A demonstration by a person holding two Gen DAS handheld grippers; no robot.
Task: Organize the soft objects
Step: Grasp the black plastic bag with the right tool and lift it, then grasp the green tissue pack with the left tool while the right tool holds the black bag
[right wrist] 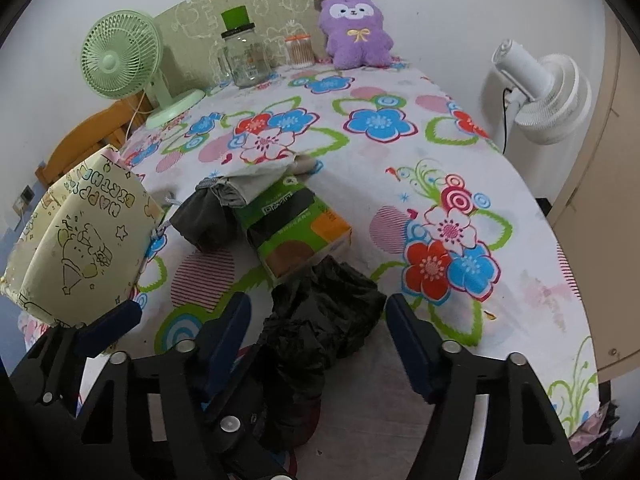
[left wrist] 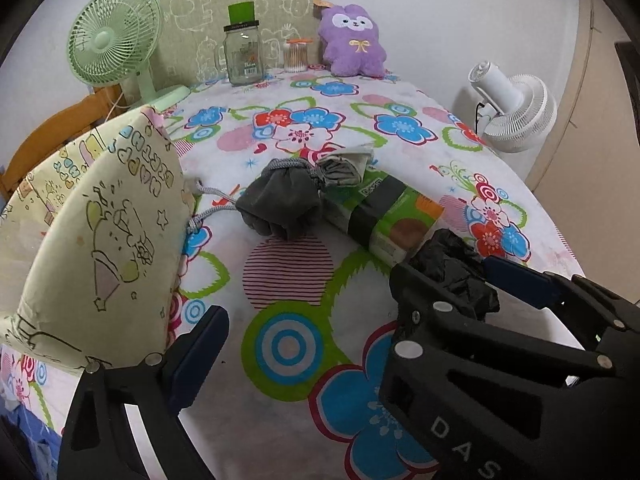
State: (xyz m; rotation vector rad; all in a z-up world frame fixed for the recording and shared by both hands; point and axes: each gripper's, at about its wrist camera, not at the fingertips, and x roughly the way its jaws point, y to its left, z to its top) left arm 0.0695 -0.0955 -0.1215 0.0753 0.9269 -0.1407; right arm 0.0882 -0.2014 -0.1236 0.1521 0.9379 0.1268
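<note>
Two tools frame our choice: the crumpled black bag [right wrist: 320,312] lies on the table [right wrist: 520,240] directly between the right tool's [right wrist: 318,332] half-open fingers, its length running away from us toward the green box [right wrist: 296,228], while the left tool [left wrist: 316,312], spread wide and empty, sits beside it.

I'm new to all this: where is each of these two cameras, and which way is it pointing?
Left wrist: sits on the left gripper, looking down the floral tablecloth; the right gripper shows too.
Right wrist: sits on the right gripper, over the crumpled black plastic bag; the left gripper shows.
Shared: purple plush toy, bag.
</note>
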